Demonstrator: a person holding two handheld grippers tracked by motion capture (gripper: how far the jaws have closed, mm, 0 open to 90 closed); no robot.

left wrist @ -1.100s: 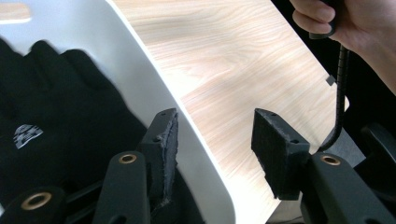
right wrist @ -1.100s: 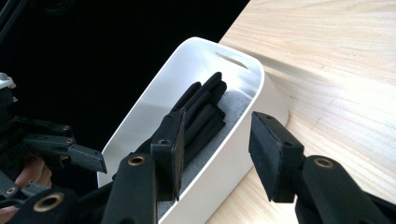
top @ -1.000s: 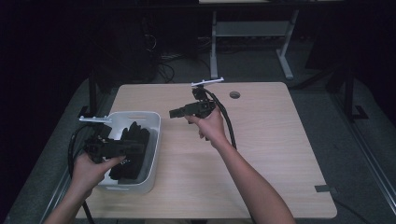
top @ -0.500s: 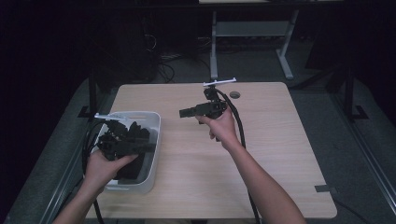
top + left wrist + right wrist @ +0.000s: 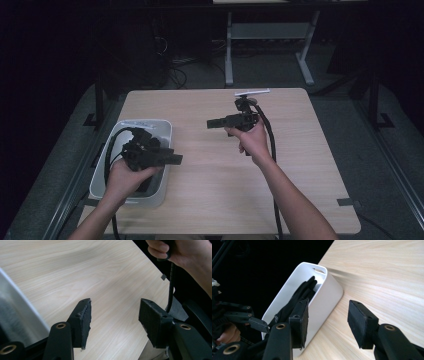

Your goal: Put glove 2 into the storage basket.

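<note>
My left gripper (image 5: 175,159) hovers over the right rim of a white bin (image 5: 145,122) at the table's left and points right. Its jaws are apart with only bare wood between them (image 5: 113,322), and they have just been opening. My right gripper (image 5: 212,123) is held above the middle of the table (image 5: 210,190) and points left toward the bin (image 5: 324,297). Its jaws (image 5: 328,320) are open and empty too, and have been opening. Black fabric-like pieces (image 5: 299,293) lie in the bin.
The wooden tabletop (image 5: 75,270) stretches bare to the right of the bin. Black cables trail from both grippers, the left one looping over the bin. A grey desk frame (image 5: 270,35) and dark floor lie beyond the far edge.
Both hands have shifted to the right. The left gripper has come from over the bin's middle to its right rim, and the right gripper now sits further right over the table.
</note>
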